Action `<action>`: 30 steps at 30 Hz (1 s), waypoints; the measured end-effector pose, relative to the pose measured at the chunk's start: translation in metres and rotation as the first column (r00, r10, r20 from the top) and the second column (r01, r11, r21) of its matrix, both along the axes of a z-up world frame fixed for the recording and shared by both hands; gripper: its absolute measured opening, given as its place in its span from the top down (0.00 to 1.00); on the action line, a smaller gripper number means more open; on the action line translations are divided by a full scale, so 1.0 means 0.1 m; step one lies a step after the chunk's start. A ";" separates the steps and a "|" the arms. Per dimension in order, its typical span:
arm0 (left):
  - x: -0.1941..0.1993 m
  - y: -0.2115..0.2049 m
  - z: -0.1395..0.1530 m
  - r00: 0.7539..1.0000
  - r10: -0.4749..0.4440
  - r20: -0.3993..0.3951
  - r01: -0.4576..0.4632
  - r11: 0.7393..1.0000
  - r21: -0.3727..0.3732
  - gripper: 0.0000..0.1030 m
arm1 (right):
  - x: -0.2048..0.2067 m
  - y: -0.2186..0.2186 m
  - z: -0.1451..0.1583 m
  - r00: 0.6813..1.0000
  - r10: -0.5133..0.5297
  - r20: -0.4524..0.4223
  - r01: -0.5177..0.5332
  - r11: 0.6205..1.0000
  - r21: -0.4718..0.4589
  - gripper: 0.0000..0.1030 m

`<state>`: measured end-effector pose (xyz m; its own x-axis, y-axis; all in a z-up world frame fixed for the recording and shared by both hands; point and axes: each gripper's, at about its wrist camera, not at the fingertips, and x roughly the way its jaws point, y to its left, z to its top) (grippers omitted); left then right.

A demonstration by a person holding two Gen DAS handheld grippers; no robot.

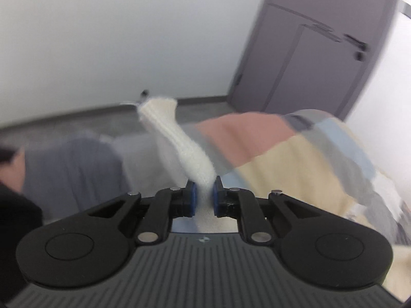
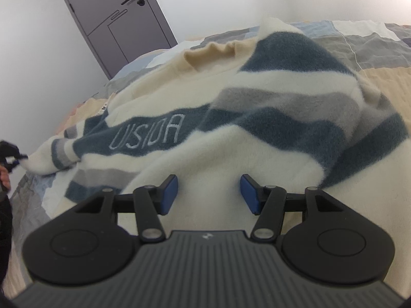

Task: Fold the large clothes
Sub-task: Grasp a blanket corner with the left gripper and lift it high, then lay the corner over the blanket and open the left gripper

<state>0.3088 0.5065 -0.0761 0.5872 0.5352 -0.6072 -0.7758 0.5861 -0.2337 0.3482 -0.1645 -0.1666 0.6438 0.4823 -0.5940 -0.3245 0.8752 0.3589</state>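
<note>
1 sweater [image 2: 231,118] | 2 tongs [image 1: 204,195] [image 2: 208,194] | 1 quilt [image 2: 372,51] | 1 door [image 2: 115,20]

- Bedroom in a home, by the look of it.
- Bed [image 2: 380,48] with a patchwork quilt of grey, pale blue, cream and pink blocks fills most of both views.
- Striped fuzzy sweater [image 2: 231,118] spread out on the quilt.
- Grey panelled door [image 2: 115,23] with dark lever handle.
- Plain white walls [image 1: 102,30]; grey floor [image 1: 77,118] and skirting.
</note>
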 end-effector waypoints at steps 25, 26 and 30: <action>0.07 -4.30 1.77 0.751 -0.658 -0.052 0.624 0.682 0.382 0.87 | -0.91 -1.07 0.57 0.994 -0.102 0.026 0.096 0.982 0.165 0.44; 0.10 -4.48 1.67 0.732 -0.678 -0.058 0.646 0.666 0.372 0.88 | -0.93 -1.14 0.57 0.993 -0.114 0.025 0.108 0.978 0.176 0.44; 0.19 -5.20 1.10 0.654 -0.753 -0.075 0.732 0.604 0.316 0.88 | -0.94 -1.43 0.53 0.983 -0.185 -0.005 0.181 0.954 0.240 0.44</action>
<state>0.3282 -0.0130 0.0343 0.8925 0.0397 -0.4492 -0.0333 0.9992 0.0220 0.2538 -0.3075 -0.1133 0.7433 0.4816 -0.4644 -0.1747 0.8097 0.5602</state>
